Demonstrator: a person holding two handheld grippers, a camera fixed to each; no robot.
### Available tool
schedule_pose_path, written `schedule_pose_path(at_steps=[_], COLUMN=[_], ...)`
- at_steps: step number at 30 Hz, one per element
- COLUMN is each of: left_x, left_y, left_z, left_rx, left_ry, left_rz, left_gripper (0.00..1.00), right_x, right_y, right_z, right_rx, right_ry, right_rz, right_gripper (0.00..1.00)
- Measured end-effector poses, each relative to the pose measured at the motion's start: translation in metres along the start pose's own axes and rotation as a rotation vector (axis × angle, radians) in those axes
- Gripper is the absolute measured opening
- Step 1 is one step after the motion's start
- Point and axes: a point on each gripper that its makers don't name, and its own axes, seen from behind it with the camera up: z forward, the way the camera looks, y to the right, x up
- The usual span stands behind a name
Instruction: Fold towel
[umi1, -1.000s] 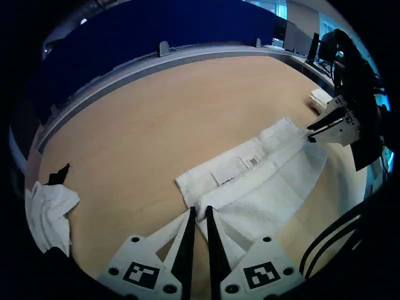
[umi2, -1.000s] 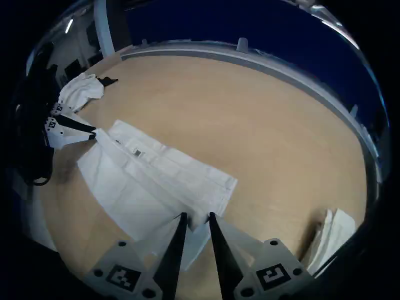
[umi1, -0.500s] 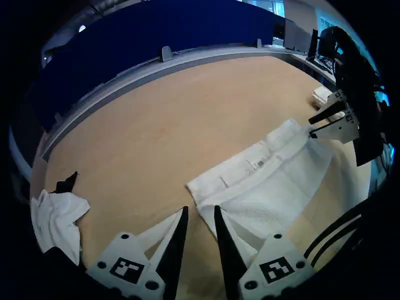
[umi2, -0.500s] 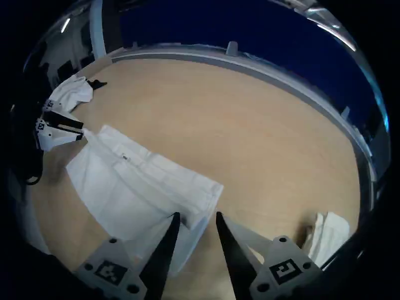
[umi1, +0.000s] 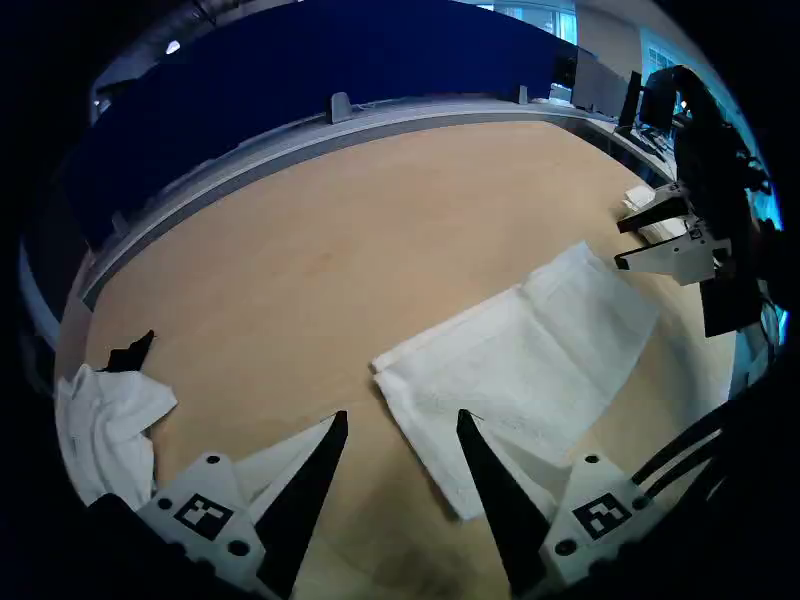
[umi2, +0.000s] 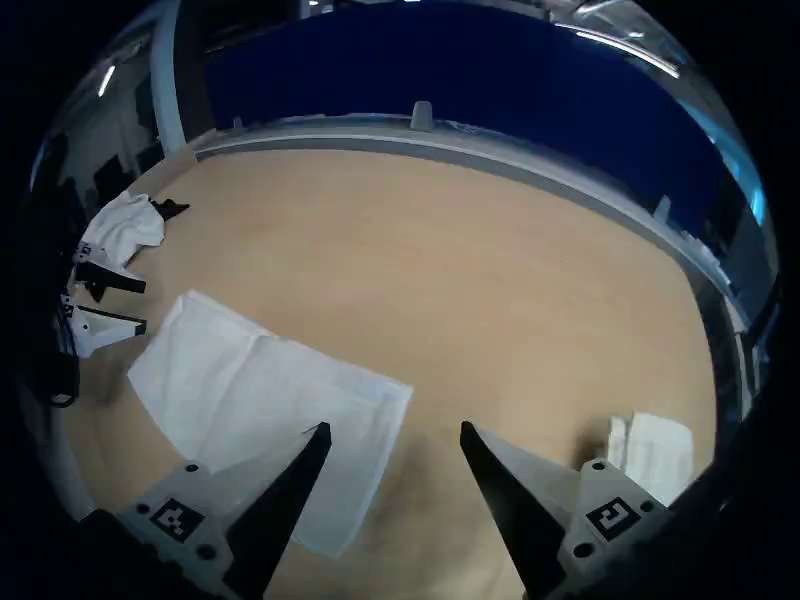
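Surface: a light wood worktop (umi1: 330, 260) with a grey raised rim along its far edge. A dark blue partition (umi1: 300, 70) stands behind the rim, across the upper part of both views.

Items on the surface: a crumpled white cloth (umi1: 105, 425) at the lower left of the left gripper view, with a small black item (umi1: 128, 352) just beside it. A stack of folded white cloths (umi2: 655, 455) sits at the lower right of the right gripper view, well apart from the towel.

Towel (umi1: 520, 360): white, lying flat on the worktop, doubled over, with layered edges at its near end. In the left gripper view it is right of centre. Its long axis runs from the lower centre up to the right.

Left gripper (umi1: 400, 414): fingers spread wide, holding nothing. One end of the towel lies just beyond them.

Right gripper (umi2: 395, 428): fingers spread wide, holding nothing. The other end of the towel lies by its left finger. In the left gripper view it appears at the right edge, apart from the towel.
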Motion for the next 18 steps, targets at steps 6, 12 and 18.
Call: schedule_pose_path(at_steps=[6, 12, 18], left_x=[-0.001, -0.003, -0.011], left_y=[-0.003, -0.005, -0.006], left_z=[-0.005, -0.014, -0.028], left_rx=[0.02, 0.037, 0.06], left_ry=[0.004, 0.008, 0.008], left_rz=[0.006, -0.013, -0.03], left_gripper=[0.92, 0.94, 0.94], right_x=[-0.002, -0.007, -0.017], right_y=[-0.001, -0.007, -0.015], right_z=[-0.006, -0.016, -0.026], right_rx=[0.006, 0.019, 0.038], right_ry=[-0.001, -0.004, -0.009], right_rz=[-0.005, -0.022, -0.033], right_gripper=[1.0, 1.0, 1.0])
